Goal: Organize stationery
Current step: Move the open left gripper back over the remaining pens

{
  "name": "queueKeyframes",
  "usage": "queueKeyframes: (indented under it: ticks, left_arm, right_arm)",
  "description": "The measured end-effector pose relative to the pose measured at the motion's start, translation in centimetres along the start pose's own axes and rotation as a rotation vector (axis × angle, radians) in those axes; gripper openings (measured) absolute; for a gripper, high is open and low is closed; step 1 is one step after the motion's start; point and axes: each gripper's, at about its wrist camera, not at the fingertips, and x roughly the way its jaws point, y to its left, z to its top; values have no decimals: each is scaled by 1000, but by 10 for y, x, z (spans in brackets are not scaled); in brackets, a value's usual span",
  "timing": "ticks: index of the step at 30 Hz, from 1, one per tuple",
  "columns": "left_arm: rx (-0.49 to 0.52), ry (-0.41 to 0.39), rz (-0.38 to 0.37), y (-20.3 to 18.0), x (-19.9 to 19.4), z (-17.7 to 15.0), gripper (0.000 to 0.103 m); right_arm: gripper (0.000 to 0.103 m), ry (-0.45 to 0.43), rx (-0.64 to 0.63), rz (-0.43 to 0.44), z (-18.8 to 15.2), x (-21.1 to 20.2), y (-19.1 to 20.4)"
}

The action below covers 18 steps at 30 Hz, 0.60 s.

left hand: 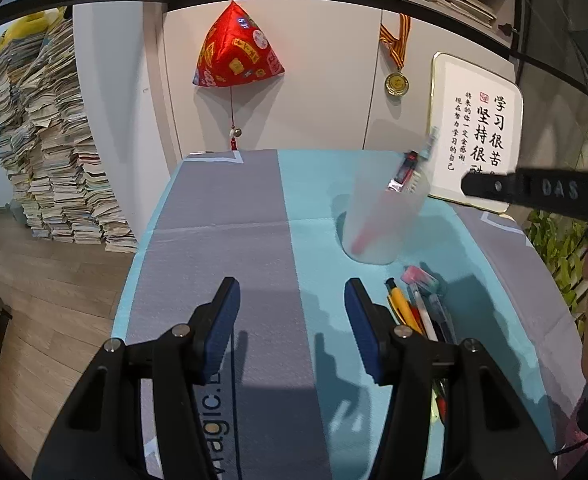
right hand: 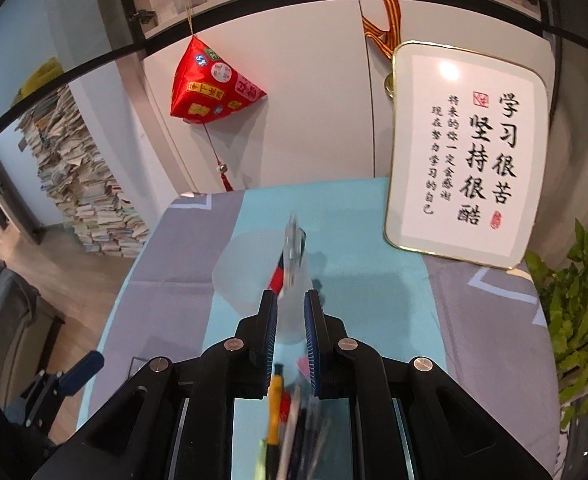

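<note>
The table (left hand: pixel 222 240), covered by a grey and light-blue cloth, fills the lower half of both views; a framed calligraphy board (right hand: pixel 466 160) leans at its far edge at 2 o'clock. A frosted translucent pen cup (left hand: pixel 378 220) stands upright on the blue band at 1 o'clock in the left wrist view, already holding a red pen (left hand: pixel 404 170) and a clear-capped one that lean against its rim. The loose pens (left hand: pixel 418 308) lie bunched on the cloth just beside the cup at 3 o'clock, among them a yellow pen (left hand: pixel 400 306) and a pink-capped one; their near ends are hidden behind the left tong. The left gripper (left hand: pixel 292 324) is released, jaws apart over bare cloth with nothing between them. The right gripper (right hand: pixel 290 338) hangs above the pen bunch with its jaws drawn nearly together; the blurred pens seen through the gap appear to lie on the cloth below, so no grasp is evident. Handling judgement: the pens are light, stiff, smooth and prone to rolling, so take one at mid-barrel, across its axis. The cup is light plastic and likely to tip if its rim is nudged.
</note>
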Motion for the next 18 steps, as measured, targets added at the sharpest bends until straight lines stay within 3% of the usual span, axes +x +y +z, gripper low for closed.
queueKeyframes:
  ticks: [4,9,18]
  left_arm:
    - [8,13,6,-4,1,-4,55]
    - [21,29,6,-9,0,-9,55]
    - [47,46,13,-19,1,-14,55]
  right_arm:
    - [13,58,-9,-22,-18,7,-8]
    - [13,196,54,-14,-47,35,-29]
    - [13,305,46,-35,-72,60,-31]
